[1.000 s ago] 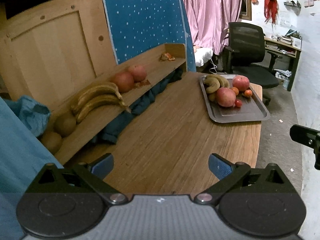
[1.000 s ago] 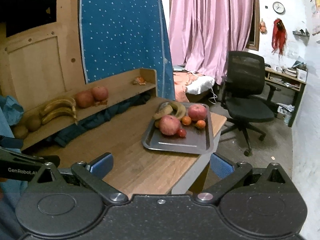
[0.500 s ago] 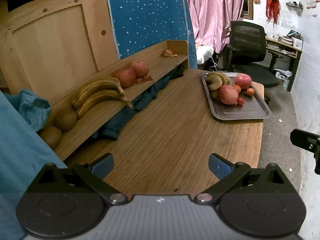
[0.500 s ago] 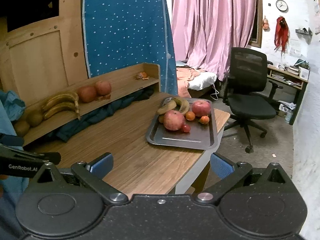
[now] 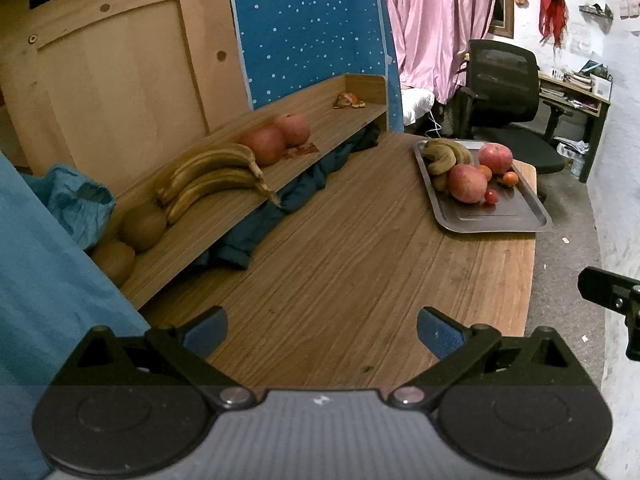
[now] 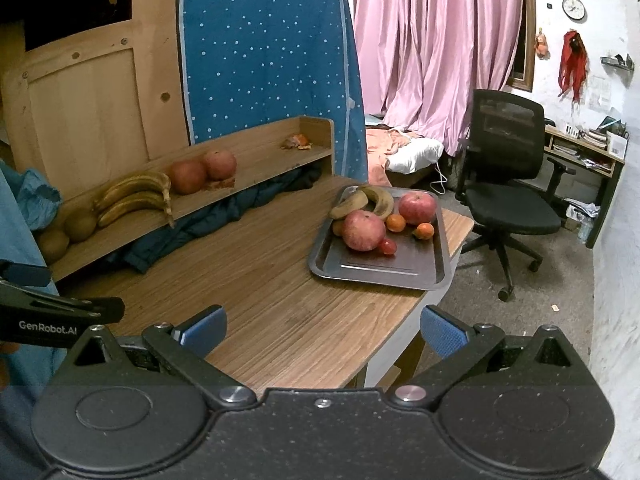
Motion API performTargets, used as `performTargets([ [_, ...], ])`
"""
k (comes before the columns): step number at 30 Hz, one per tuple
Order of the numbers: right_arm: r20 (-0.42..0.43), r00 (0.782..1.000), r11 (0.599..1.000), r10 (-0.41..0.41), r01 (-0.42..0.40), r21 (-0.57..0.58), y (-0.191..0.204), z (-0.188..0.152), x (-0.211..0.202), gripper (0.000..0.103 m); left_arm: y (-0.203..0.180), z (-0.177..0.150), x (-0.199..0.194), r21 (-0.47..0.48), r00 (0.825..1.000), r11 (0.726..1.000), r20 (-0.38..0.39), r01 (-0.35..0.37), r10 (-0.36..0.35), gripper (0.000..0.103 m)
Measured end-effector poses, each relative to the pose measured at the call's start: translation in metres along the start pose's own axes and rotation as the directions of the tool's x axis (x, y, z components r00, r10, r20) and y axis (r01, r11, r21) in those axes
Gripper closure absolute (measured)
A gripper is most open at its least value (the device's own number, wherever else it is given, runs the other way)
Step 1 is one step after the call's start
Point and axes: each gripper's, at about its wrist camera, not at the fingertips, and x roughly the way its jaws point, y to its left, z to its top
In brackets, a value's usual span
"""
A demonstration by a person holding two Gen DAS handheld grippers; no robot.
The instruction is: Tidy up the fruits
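Metal tray (image 6: 328,264) w/ fruit (far) beyond fingers (image 6: 204,324)

We see a wooden desk (image 6: 288,320) with a low shelf (image 6: 256,160) along its far left edge, backed by a pale wooden panel (image 6: 88,112) and a blue star-dotted board (image 6: 264,48). To the right hang pink curtains (image 6: 440,48), with a black office chair (image 6: 508,184) on the grey floor (image 6: 560,280) before them. On the white wall (image 6: 592,40) at far right we make out a round clock (image 6: 573,8), above a cluttered side table (image 6: 584,148).
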Motion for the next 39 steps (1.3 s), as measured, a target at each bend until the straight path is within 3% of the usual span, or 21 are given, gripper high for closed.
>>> performTargets([
  [39,-0.001,1.000,1.000,-0.006,0.006,-0.001,0.0014,-0.0001,-0.0002,0.001,0.0032,-0.0005,0.0006,-0.002,1.000,1.000,0.002,0.001,-0.001,0.000],
])
